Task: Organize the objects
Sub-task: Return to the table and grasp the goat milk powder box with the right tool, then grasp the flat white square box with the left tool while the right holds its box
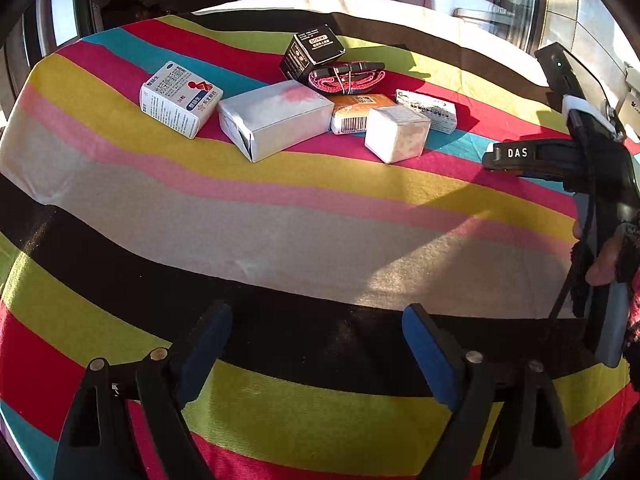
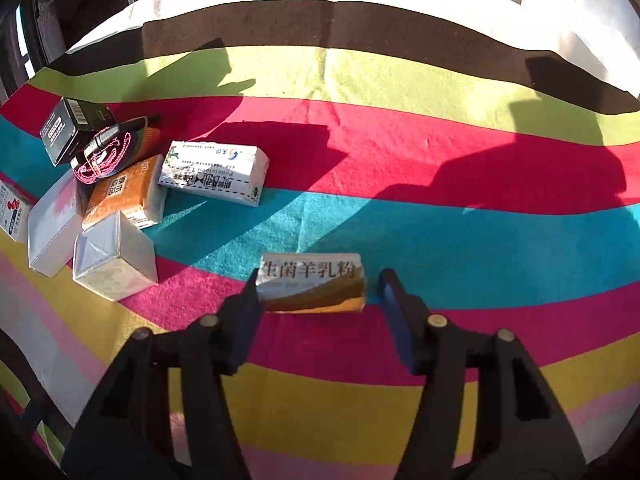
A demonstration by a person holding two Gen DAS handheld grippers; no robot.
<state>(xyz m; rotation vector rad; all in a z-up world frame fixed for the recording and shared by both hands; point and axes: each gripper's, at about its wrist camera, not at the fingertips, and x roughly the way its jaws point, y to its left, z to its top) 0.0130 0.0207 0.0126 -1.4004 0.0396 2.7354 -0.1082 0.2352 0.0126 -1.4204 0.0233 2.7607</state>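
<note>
In the right wrist view a small silver and gold packet (image 2: 310, 270) with printed characters lies on the striped cloth (image 2: 440, 240). It sits between the fingers of my right gripper (image 2: 320, 284). The left pad (image 2: 250, 300) touches the packet's end. The right pad (image 2: 394, 300) stands a small gap away from the other end. My left gripper (image 1: 318, 320) hovers open over the cloth's near stripes with nothing between its fingers. Far to its right my right gripper (image 1: 516, 156) shows side-on, held by a hand (image 1: 604, 264).
A cluster lies at the cloth's far side: a white medicine box (image 1: 180, 98), a long silver box (image 1: 276, 120), a black box (image 1: 312, 52), a pink cord (image 1: 348, 78), an orange pack (image 1: 360, 112), a silver cube (image 1: 396, 132) and a white pack (image 1: 432, 110). Windows stand behind.
</note>
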